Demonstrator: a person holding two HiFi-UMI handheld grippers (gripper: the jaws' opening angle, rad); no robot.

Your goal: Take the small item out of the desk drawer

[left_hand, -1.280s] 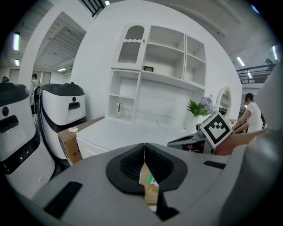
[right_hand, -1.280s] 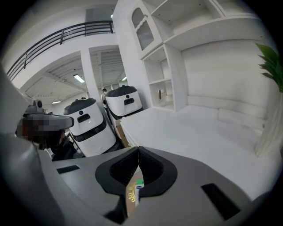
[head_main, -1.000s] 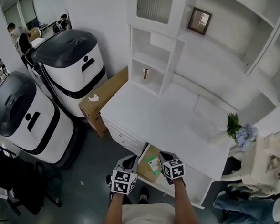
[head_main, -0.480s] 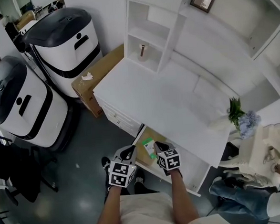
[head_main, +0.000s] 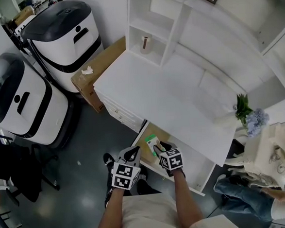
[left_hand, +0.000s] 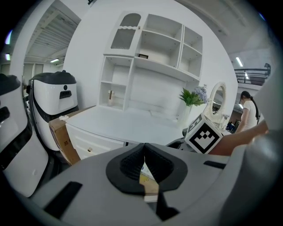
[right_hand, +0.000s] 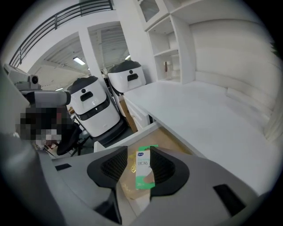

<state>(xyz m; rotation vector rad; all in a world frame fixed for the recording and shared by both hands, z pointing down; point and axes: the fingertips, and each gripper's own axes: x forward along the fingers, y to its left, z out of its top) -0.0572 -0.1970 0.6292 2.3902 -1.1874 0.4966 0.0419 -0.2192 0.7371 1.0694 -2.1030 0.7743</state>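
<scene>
The right claw [head_main: 159,147] is opening with the box [head_main: 152,143] in the drawer [head_main: 140,132] between its jaws, ready to grab it; the left claw [head_main: 132,153] is shut, holding nothing.

Person wears a cream short-sleeved top [head_main: 145,223], forearms bare, with a dark shoe [head_main: 108,160] showing below. Left gripper [head_main: 131,154] and right gripper [head_main: 159,147] look alike: smooth light-grey moulded shells, black ribbed rubber pads [left_hand: 131,163] set in a rounded black surround, dark slot-shaped recesses in the grey on either side, and each carries a white cube [head_main: 123,175] with black square-pattern markers on its faces. The right gripper's jaws are opening, with a green-and-white box [right_hand: 142,170] between them.
</scene>
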